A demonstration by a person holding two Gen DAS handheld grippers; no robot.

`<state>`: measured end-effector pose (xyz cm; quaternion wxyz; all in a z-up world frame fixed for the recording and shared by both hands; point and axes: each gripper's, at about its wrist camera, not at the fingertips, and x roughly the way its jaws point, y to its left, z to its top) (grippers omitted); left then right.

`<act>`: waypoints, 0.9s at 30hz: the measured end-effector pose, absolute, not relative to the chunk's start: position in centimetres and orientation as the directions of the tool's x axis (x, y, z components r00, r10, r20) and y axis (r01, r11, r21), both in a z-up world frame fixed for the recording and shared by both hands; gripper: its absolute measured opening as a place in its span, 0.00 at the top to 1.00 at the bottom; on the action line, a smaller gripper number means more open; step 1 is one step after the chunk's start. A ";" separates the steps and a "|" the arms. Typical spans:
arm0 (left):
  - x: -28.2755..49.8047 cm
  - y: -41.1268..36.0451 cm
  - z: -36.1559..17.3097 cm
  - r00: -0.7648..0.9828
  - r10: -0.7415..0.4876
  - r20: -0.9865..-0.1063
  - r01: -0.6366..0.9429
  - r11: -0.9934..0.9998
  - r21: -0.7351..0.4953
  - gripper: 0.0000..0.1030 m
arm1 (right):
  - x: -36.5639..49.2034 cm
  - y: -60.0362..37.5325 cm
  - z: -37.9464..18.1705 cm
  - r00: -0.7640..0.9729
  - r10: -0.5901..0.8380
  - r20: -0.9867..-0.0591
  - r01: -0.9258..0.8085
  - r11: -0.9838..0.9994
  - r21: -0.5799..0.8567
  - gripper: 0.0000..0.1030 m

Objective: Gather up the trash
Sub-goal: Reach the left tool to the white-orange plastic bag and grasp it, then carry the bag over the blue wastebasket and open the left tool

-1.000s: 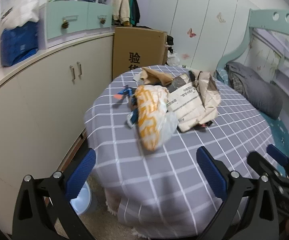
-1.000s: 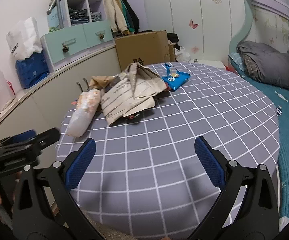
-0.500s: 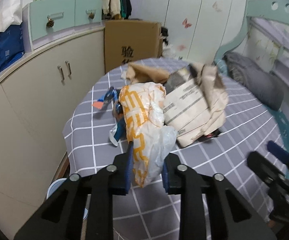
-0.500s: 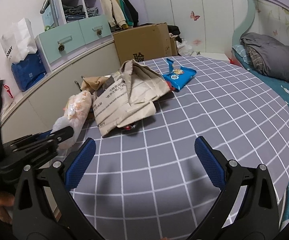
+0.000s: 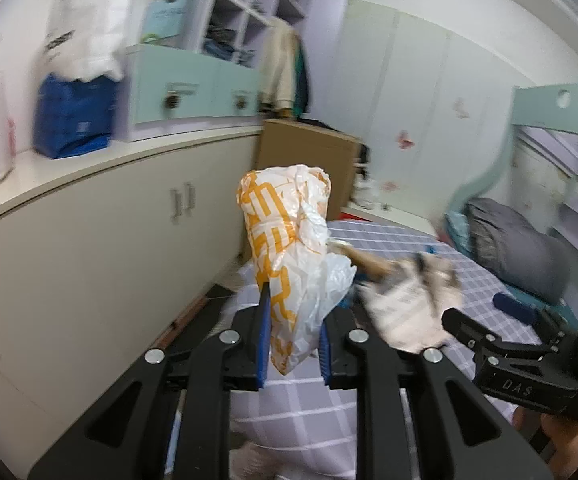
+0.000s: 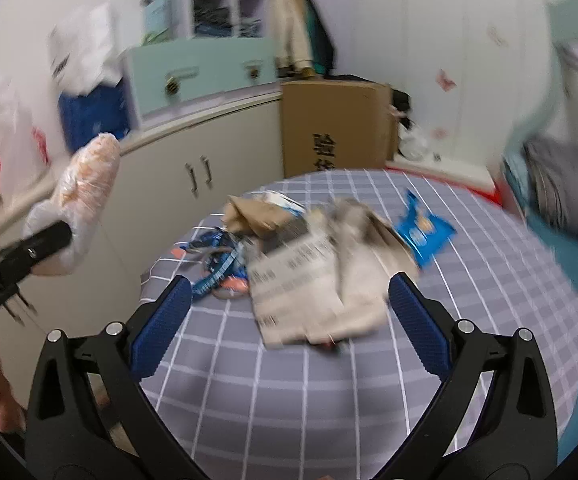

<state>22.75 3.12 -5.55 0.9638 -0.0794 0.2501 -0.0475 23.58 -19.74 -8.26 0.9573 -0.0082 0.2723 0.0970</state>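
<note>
A round table (image 6: 369, 380) under a grey checked cloth stands by cream cupboards. Above its 9 o'clock edge, the left gripper (image 5: 293, 344) is clamped on the lower end of an orange-and-white plastic bag (image 5: 285, 248), held clear of the cloth with its long axis upright, pointing to 12 o'clock. The right gripper (image 6: 289, 320) hangs fingers wide apart, holding nothing, over a crumpled paper bag (image 6: 317, 284).

Paper trash pile (image 6: 321, 280) motion-blurred, print unreadable, grey bedding (image 6: 565, 196) smeared

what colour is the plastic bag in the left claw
White with orange print, clearest in the left wrist view: plastic bag, left claw.
</note>
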 end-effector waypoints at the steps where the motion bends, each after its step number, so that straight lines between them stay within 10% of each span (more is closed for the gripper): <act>1: 23.1 3.7 -5.6 0.869 -0.117 -0.481 0.034 0.983 -0.179 0.82 | 24.7 -18.7 -8.1 0.824 0.190 -0.534 -0.218 0.976 0.011 0.15; 8: 25.0 8.1 -6.8 0.853 -0.066 -0.517 -0.037 0.982 -0.186 0.82 | 32.3 -13.4 -8.9 0.793 0.128 -0.595 -0.249 0.960 -0.125 0.33; 15: 24.6 11.6 -8.4 0.844 -0.058 -0.533 -0.056 0.979 -0.196 0.82 | 37.2 -12.7 -10.7 0.737 0.072 -0.673 -0.224 0.964 -0.142 0.95; 27: 22.8 18.7 -10.4 0.835 -0.021 -0.551 -0.144 0.956 -0.255 0.82 | 28.3 -5.9 -3.2 0.826 0.353 -0.439 -0.399 0.917 -0.014 0.97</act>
